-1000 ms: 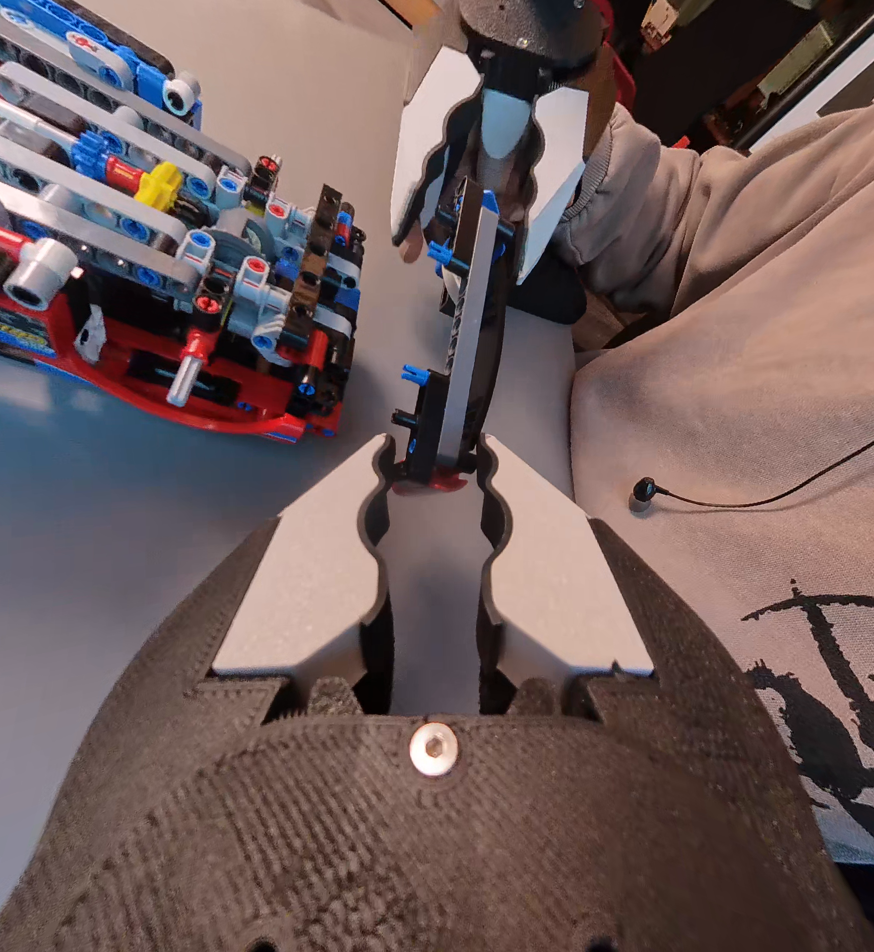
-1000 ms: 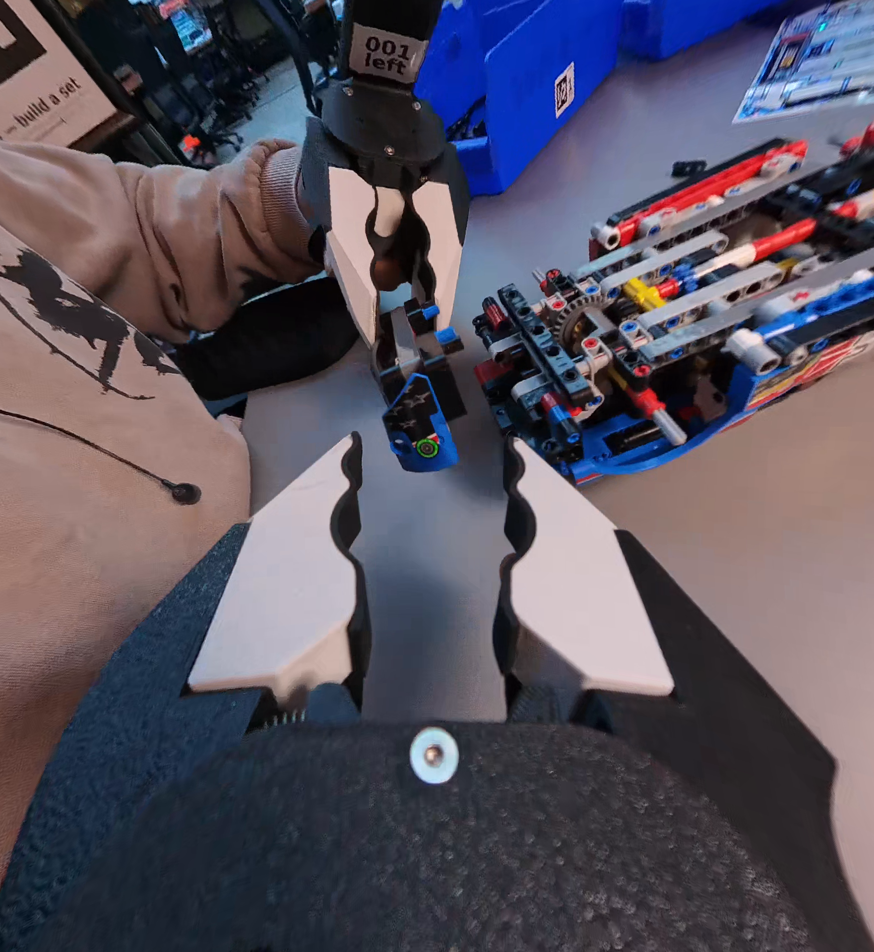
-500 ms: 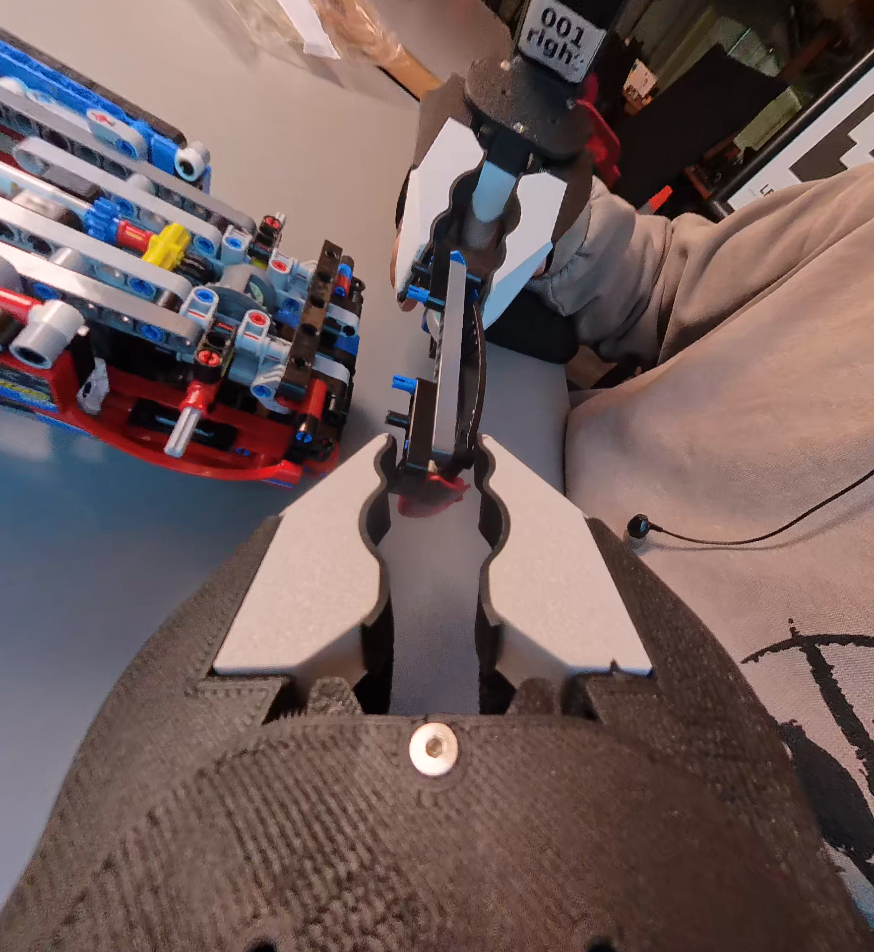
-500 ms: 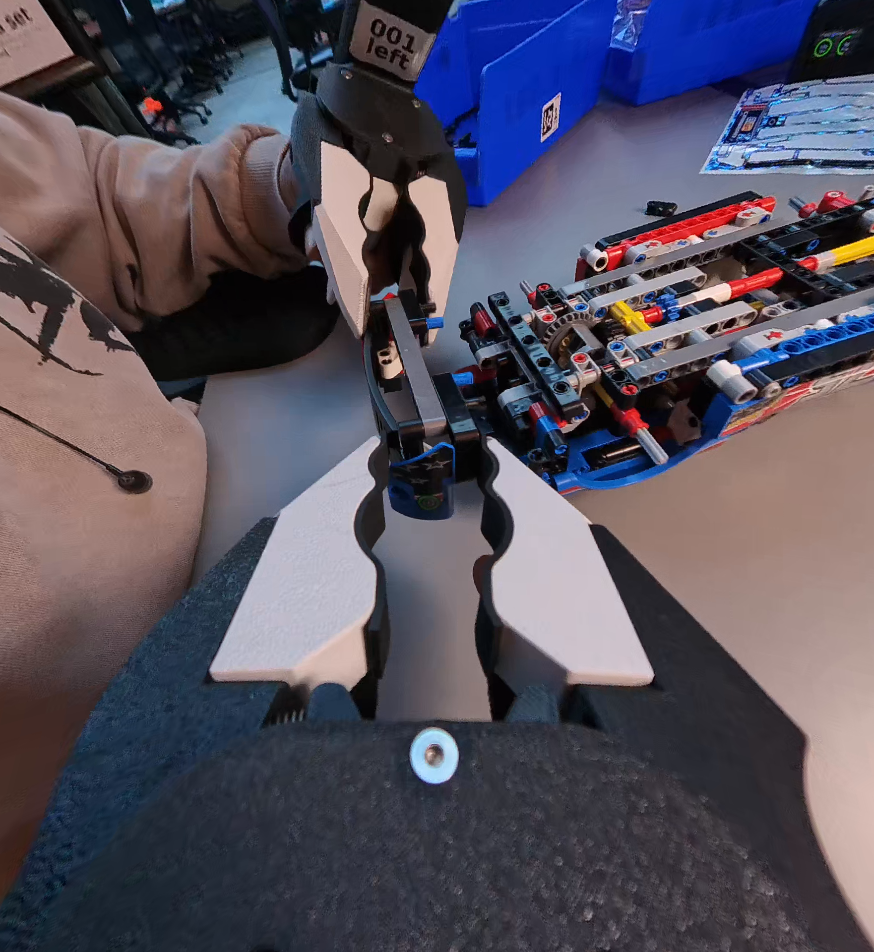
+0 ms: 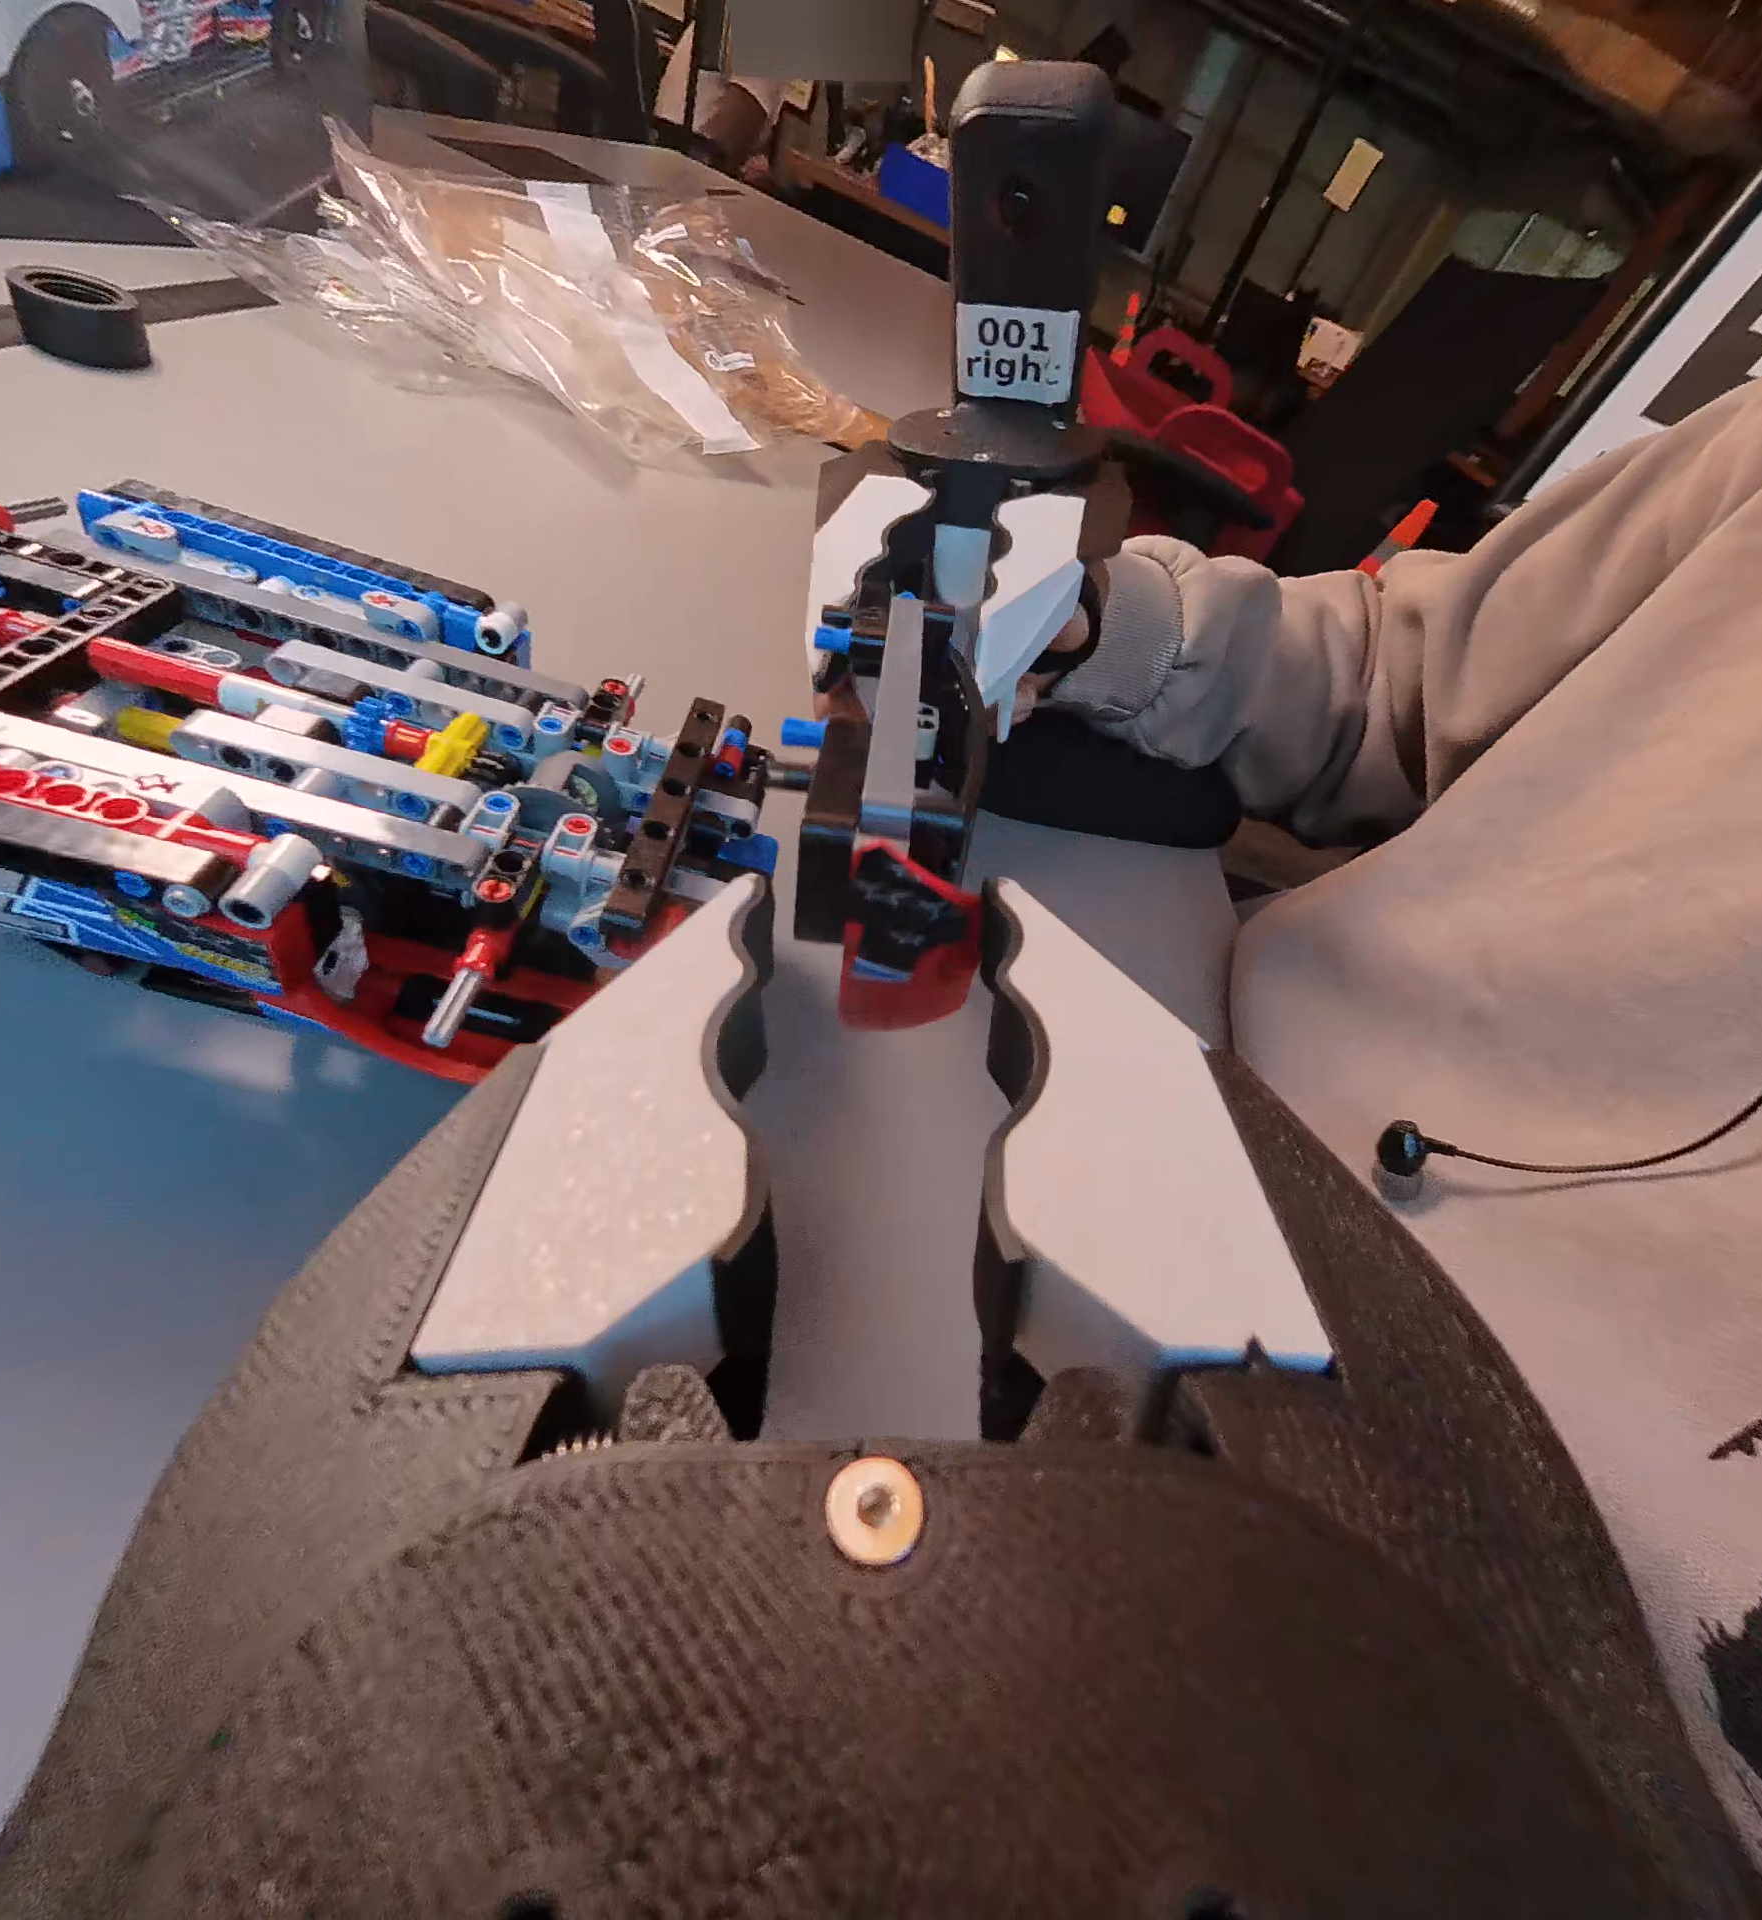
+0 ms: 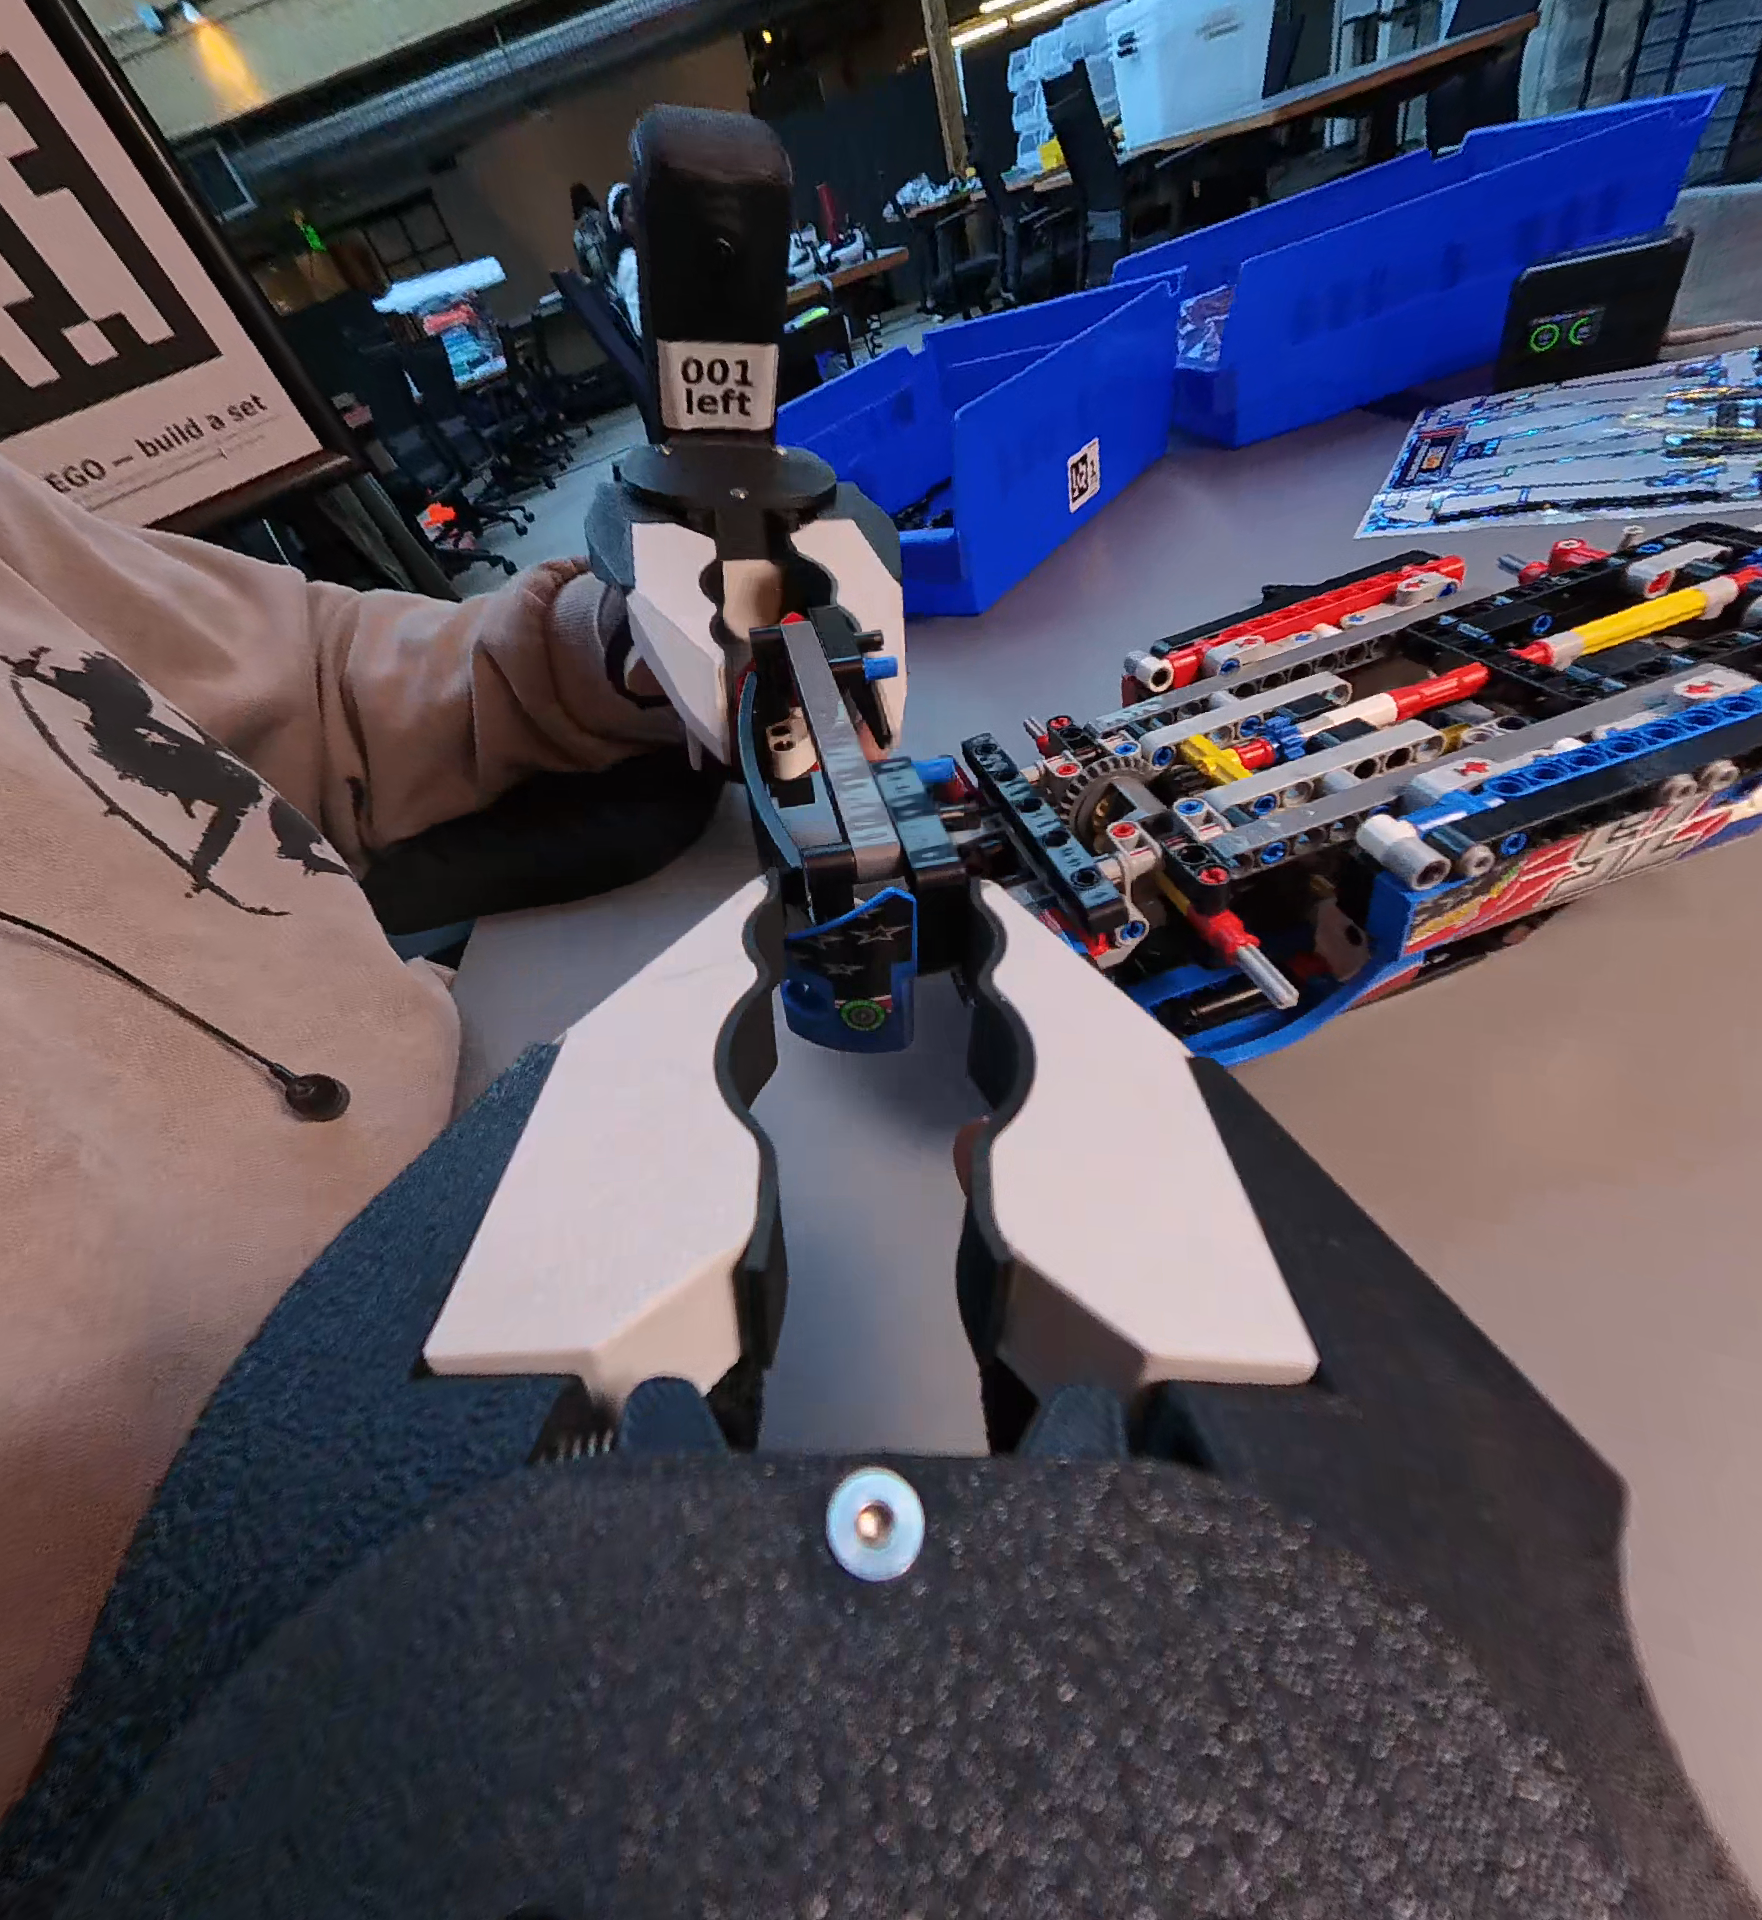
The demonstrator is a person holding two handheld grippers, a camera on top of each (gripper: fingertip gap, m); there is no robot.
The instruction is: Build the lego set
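A long black-and-grey Lego sub-assembly (image 5: 892,748) has a red panel (image 5: 908,956) at one end and a blue starred panel (image 6: 851,977) at the other. My left gripper (image 5: 877,904) is shut on the red end. My right gripper (image 6: 872,914) is shut on the blue end. Each gripper shows at the far end in the other's view: the right (image 5: 944,603), the left (image 6: 773,665). The sub-assembly (image 6: 856,821) lies across the near end of the car chassis (image 5: 337,779) (image 6: 1376,790), its blue pins pointing into it.
Empty plastic bags (image 5: 544,281) and black tyres (image 5: 77,317) lie behind the chassis. Blue bins (image 6: 1220,332), an instruction sheet (image 6: 1604,447) and a black device (image 6: 1583,312) stand farther off. A person's beige sweatshirt (image 5: 1531,831) borders the table edge. My right fingertips sit around 7 cm from my left ones.
My right gripper moved in from open and shut on the blue end. Both grippers carried the sub-assembly sideways to the chassis end, which it now meets.
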